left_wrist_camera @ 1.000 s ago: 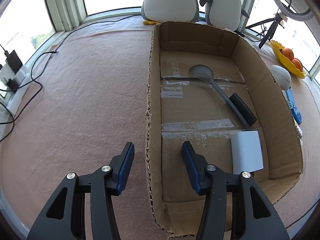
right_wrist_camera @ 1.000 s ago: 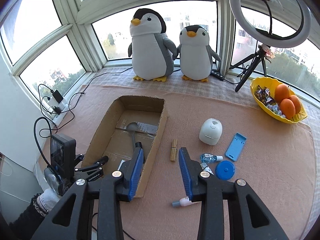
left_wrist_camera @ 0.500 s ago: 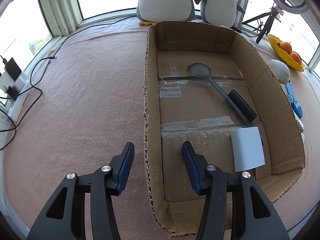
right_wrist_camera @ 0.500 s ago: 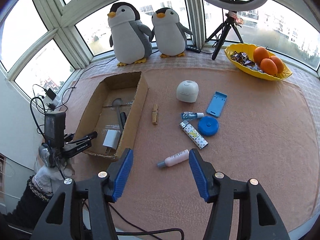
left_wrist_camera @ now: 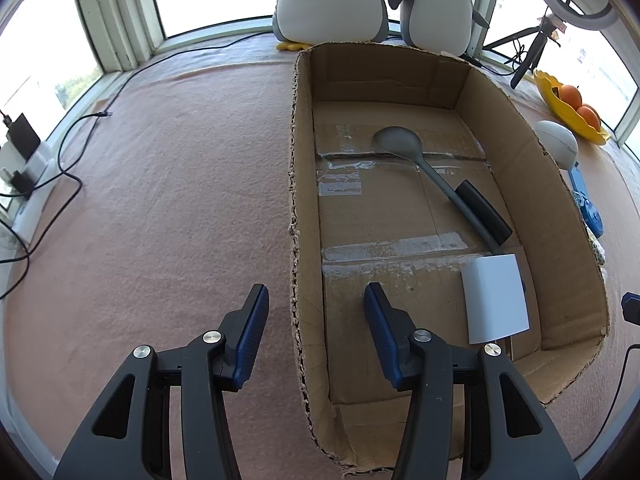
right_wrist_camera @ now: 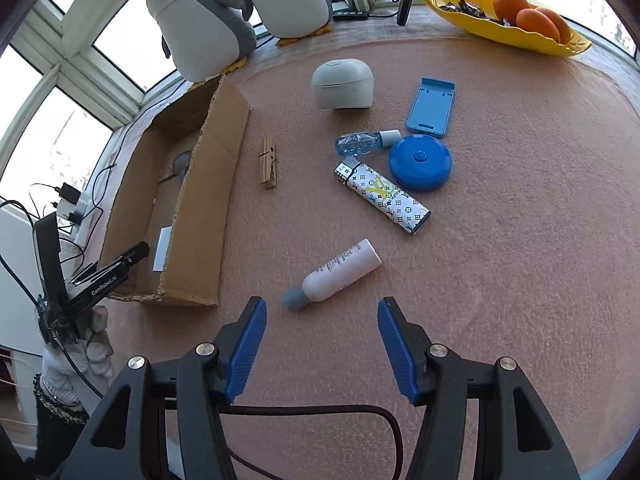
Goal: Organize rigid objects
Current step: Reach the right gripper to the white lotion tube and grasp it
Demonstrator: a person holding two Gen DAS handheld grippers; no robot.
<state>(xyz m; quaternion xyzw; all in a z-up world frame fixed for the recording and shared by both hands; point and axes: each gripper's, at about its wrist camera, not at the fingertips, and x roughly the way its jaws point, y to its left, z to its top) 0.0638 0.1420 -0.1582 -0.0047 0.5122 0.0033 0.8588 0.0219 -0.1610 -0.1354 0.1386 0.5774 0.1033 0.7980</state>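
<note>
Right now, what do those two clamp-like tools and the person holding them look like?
Each gripper, left and right, has angular matte black plastic arms with silver rivets and ribbed blue finger pads. A dark braided cable loops beneath the right one. The left bears white "GenRobot.AI" lettering; its holder wears a white knitted glove and dark sleeve.

Both hand-held grippers (left_wrist_camera: 316, 300) (right_wrist_camera: 322, 312) angled down, jaws apart.

Two plush penguins (right_wrist_camera: 204, 24) stand at the top of the right wrist view. One cardboard box (right_wrist_camera: 208, 204) at left holds three things: one spoon (left_wrist_camera: 400, 146), one black bar (left_wrist_camera: 484, 212), one white block (left_wrist_camera: 496, 300). Loose at centre: one white case (right_wrist_camera: 342, 84), one blue stand (right_wrist_camera: 430, 108), one small clear bottle (right_wrist_camera: 362, 144), one blue disc (right_wrist_camera: 420, 164), one lighter (right_wrist_camera: 382, 198), one white tube (right_wrist_camera: 340, 272), one clothespin (right_wrist_camera: 267, 162). One yellow bowl (right_wrist_camera: 460, 12) carries two oranges (right_wrist_camera: 536, 24).
</note>
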